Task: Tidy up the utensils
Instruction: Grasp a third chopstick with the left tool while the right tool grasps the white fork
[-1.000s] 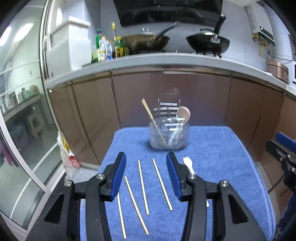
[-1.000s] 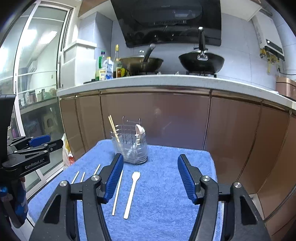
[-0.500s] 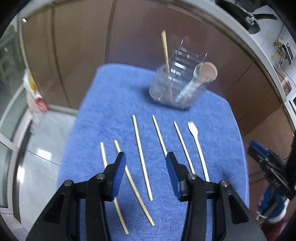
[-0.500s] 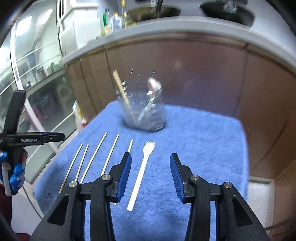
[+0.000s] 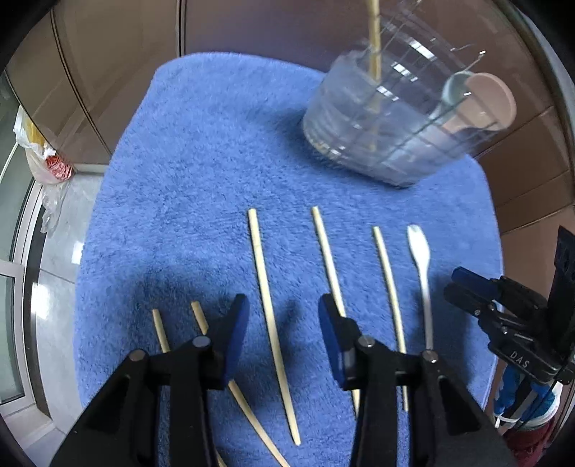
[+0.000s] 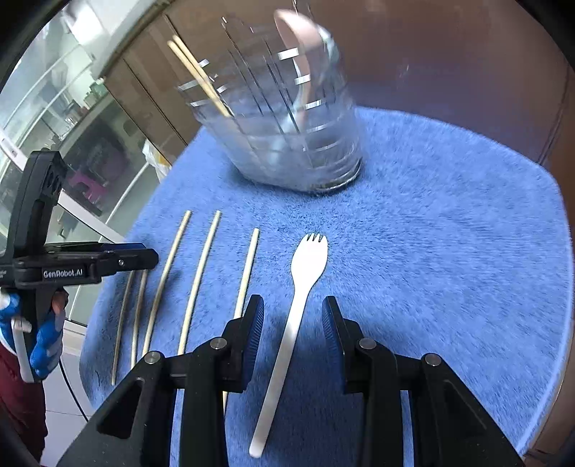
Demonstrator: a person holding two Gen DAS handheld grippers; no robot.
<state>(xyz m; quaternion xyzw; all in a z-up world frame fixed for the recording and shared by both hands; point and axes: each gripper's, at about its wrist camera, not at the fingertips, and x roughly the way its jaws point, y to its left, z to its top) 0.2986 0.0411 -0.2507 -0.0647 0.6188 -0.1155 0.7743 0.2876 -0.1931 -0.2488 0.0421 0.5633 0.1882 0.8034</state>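
Note:
Several pale wooden chopsticks lie side by side on a blue towel. My left gripper is open, low over the towel, with one chopstick between its fingers. A white plastic fork lies to the right of the chopsticks; it also shows in the left wrist view. My right gripper is open, with the fork's handle between its fingers. A clear utensil holder with a wire insert stands at the back, holding chopsticks and a pink spoon.
The towel covers a small table whose edges drop off on all sides. Brown cabinet fronts stand behind. A plastic bag lies on the floor at the left, beside a glass door.
Both grippers have tilted down and dropped toward the towel. The left now straddles a chopstick, the right straddles the fork. Both jaws are narrower than a second ago.

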